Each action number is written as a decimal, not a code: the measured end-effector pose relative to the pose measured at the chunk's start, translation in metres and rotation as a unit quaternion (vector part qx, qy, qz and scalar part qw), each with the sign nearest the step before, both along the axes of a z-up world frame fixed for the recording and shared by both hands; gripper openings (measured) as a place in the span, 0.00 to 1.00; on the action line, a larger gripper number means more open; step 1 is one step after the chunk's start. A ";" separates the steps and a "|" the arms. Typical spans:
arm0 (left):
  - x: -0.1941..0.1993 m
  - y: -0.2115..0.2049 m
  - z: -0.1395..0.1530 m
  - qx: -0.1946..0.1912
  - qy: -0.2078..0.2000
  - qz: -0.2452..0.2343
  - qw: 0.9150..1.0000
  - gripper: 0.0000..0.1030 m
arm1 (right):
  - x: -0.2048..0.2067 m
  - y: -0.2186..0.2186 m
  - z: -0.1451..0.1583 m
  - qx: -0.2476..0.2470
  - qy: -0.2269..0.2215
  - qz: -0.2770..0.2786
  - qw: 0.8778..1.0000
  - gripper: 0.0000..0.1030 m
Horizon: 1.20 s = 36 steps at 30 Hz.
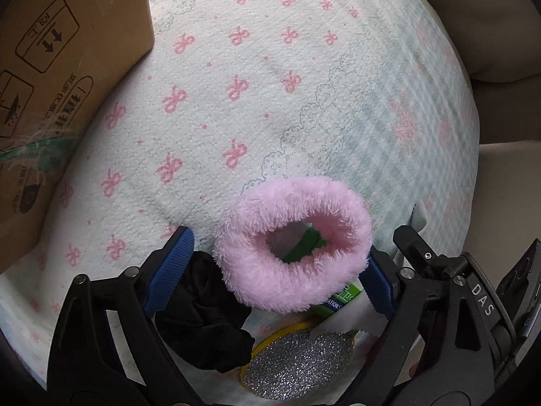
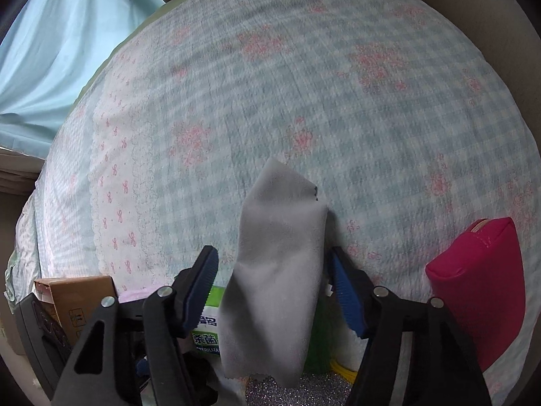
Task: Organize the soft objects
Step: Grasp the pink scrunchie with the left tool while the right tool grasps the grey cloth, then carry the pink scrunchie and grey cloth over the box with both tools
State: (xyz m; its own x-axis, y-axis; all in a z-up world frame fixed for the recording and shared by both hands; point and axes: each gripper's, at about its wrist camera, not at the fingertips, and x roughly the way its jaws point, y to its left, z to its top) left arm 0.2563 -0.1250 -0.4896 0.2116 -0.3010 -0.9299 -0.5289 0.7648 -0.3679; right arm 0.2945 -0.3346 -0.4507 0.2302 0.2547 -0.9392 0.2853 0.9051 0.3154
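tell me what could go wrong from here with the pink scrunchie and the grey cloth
1. The pink scrunchie sits between wide-set left gripper fingers, and a firm hold isn't visible; it may drop onto the black scrunchie and scourer below.
2. The grey cloth hangs loosely in the right gripper and could slip out or drag over the green packet.

Both fisheye views were taken from close above the patterned bedspread point(image 1: 270, 77), aimed forward and downward along the fingers. The silver scouring pad point(image 1: 297, 368), green packet point(image 2: 204, 335) and cardboard box point(image 1: 61, 67) were shared between both.
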 end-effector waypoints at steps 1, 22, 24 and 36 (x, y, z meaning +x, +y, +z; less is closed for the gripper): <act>0.004 0.000 0.001 0.001 -0.002 -0.002 1.000 0.70 | 0.000 0.000 -0.001 -0.003 0.002 -0.001 1.000 0.49; 0.013 0.010 0.042 0.006 -0.052 -0.052 0.997 0.27 | -0.010 -0.006 0.020 -0.013 -0.017 -0.015 1.000 0.15; 0.011 0.011 0.049 0.006 -0.058 -0.054 0.997 0.27 | -0.013 -0.009 0.027 -0.013 -0.025 -0.018 0.999 0.15; -0.010 0.018 0.115 0.007 -0.106 -0.088 0.990 0.27 | -0.046 -0.011 0.097 -0.016 -0.085 -0.030 0.996 0.15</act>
